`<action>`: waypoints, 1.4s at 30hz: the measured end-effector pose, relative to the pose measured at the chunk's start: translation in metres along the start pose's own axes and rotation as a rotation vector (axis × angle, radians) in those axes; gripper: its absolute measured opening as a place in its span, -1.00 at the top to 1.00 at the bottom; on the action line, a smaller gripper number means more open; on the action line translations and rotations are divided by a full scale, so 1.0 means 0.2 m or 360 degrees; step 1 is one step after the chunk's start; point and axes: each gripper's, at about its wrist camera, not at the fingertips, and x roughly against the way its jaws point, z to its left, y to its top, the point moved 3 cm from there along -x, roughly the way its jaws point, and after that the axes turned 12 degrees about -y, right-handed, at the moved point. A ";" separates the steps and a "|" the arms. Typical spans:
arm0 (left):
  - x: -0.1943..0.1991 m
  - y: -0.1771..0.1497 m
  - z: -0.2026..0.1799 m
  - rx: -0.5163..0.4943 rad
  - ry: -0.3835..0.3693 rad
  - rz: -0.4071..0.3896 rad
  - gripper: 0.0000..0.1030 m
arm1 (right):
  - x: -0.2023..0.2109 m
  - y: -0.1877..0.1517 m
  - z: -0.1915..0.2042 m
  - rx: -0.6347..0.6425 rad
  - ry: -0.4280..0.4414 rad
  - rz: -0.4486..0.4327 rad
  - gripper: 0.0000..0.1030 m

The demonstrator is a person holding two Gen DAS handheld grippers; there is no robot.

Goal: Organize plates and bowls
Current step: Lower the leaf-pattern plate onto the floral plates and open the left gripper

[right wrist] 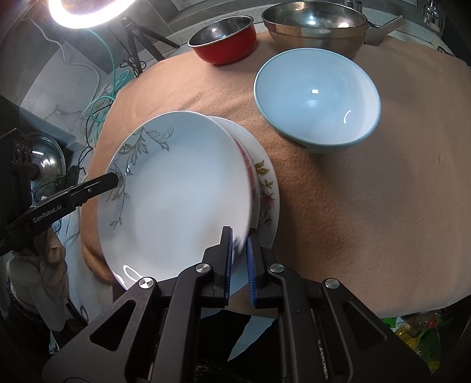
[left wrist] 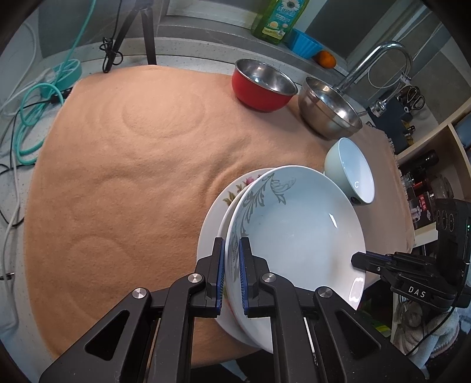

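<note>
I have the left gripper and the right gripper both clamped on opposite rims of the grey-leaf plate, held tilted over the floral plate. Pale blue bowl sits just beyond that plate.

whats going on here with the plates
A person with a handheld gripper in each hand is stacking dishes on a tan cloth. The left gripper and right gripper are both shut on opposite rims of the grey-leaf plate, which sits tilted over a flowered plate. A pale blue bowl, a red bowl and a steel bowl stand apart farther back.
</note>
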 end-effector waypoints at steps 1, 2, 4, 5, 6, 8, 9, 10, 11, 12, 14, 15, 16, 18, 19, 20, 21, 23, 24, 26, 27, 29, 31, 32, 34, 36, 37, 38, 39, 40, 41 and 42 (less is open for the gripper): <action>0.00 0.00 0.00 0.0001 0.0001 0.0000 0.85 | 0.00 0.00 0.00 0.0004 -0.0006 -0.0002 0.82; 0.00 0.00 0.00 0.0002 0.0001 0.0003 0.85 | 0.00 0.00 0.00 0.0011 -0.0015 -0.0004 0.82; -0.01 -0.01 0.01 0.0000 0.0002 0.0010 0.85 | 0.00 0.00 0.01 0.0024 -0.0032 -0.0004 0.82; -0.01 -0.01 0.01 -0.0003 0.0004 0.0012 0.85 | 0.00 0.00 0.01 0.0031 -0.0041 -0.0004 0.82; -0.02 -0.01 0.01 -0.0005 0.0008 0.0016 0.85 | 0.00 0.00 0.01 0.0035 -0.0046 -0.0004 0.82; -0.02 -0.02 0.01 -0.0004 0.0005 0.0021 0.85 | 0.00 0.00 0.01 0.0039 -0.0055 -0.0003 0.82; -0.02 -0.02 0.01 -0.0004 0.0006 0.0025 0.85 | 0.00 0.00 0.01 0.0041 -0.0059 -0.0003 0.82; -0.03 -0.02 0.01 -0.0005 0.0006 0.0028 0.85 | 0.00 0.00 0.01 0.0046 -0.0065 -0.0003 0.82; -0.03 -0.02 0.01 -0.0007 0.0004 0.0028 0.85 | 0.00 0.00 0.02 0.0056 -0.0079 -0.0002 0.82; -0.03 -0.02 0.01 -0.0006 0.0004 0.0028 0.85 | -0.01 0.00 0.02 0.0057 -0.0085 -0.0001 0.81; -0.03 -0.02 0.01 -0.0011 0.0007 0.0026 0.85 | -0.01 0.00 0.02 0.0061 -0.0087 -0.0003 0.81; -0.03 -0.02 0.01 -0.0011 0.0009 0.0027 0.85 | -0.01 0.00 0.02 0.0068 -0.0091 -0.0006 0.81; -0.03 -0.02 0.01 -0.0013 0.0009 0.0027 0.85 | -0.01 0.00 0.02 0.0072 -0.0097 -0.0008 0.81; -0.03 -0.02 0.01 -0.0019 0.0014 0.0029 0.85 | -0.01 0.00 0.03 0.0084 -0.0107 -0.0013 0.80; -0.03 -0.02 0.01 -0.0026 0.0020 0.0031 0.85 | -0.01 0.00 0.03 0.0091 -0.0114 -0.0015 0.80; -0.04 -0.02 0.01 -0.0032 0.0025 0.0032 0.85 | -0.01 0.00 0.03 0.0097 -0.0120 -0.0017 0.79; -0.04 -0.02 0.00 -0.0038 0.0029 0.0034 0.85 | -0.01 0.00 0.03 0.0100 -0.0123 -0.0017 0.79; -0.04 -0.01 0.00 -0.0054 0.0043 0.0036 0.85 | -0.01 0.00 0.04 0.0108 -0.0129 -0.0019 0.78; -0.04 -0.01 0.00 -0.0061 0.0048 0.0038 0.85 | -0.01 0.00 0.04 0.0111 -0.0133 -0.0019 0.77; -0.04 -0.01 -0.01 -0.0069 0.0059 0.0038 0.85 | -0.01 -0.01 0.04 0.0113 -0.0135 -0.0021 0.77; -0.04 -0.01 -0.01 -0.0075 0.0071 0.0037 0.85 | -0.01 -0.01 0.04 0.0112 -0.0133 -0.0022 0.76; -0.04 -0.01 -0.01 -0.0088 0.0082 0.0040 0.85 | -0.02 0.00 0.04 0.0112 -0.0136 -0.0025 0.76; -0.04 -0.01 -0.02 -0.0104 0.0093 0.0043 0.85 | -0.02 -0.01 0.04 0.0114 -0.0139 -0.0026 0.76; -0.04 -0.01 -0.02 -0.0108 0.0095 0.0043 0.85 | -0.01 -0.01 0.04 0.0112 -0.0138 -0.0026 0.76; -0.04 0.00 -0.01 -0.0105 0.0090 0.0043 0.85 | -0.01 -0.01 0.04 0.0113 -0.0139 -0.0026 0.76; -0.04 0.00 -0.01 -0.0105 0.0090 0.0043 0.85 | -0.02 -0.01 0.04 0.0111 -0.0140 -0.0028 0.76; -0.04 0.00 -0.01 -0.0105 0.0090 0.0043 0.85 | -0.02 0.00 0.04 0.0110 -0.0139 -0.0028 0.76; -0.04 0.00 -0.01 -0.0105 0.0090 0.0043 0.85 | -0.02 0.00 0.04 0.0108 -0.0138 -0.0028 0.76; -0.04 0.00 -0.01 -0.0104 0.0089 0.0043 0.85 | -0.01 0.00 0.03 0.0105 -0.0135 -0.0028 0.76; -0.04 0.00 -0.01 -0.0103 0.0088 0.0043 0.85 | -0.01 0.00 0.03 0.0103 -0.0132 -0.0027 0.76; -0.04 0.00 -0.01 -0.0105 0.0088 0.0043 0.85 | -0.01 0.00 0.03 0.0101 -0.0129 -0.0027 0.76; -0.04 0.00 -0.01 -0.0107 0.0089 0.0044 0.85 | -0.01 0.00 0.03 0.0099 -0.0126 -0.0028 0.76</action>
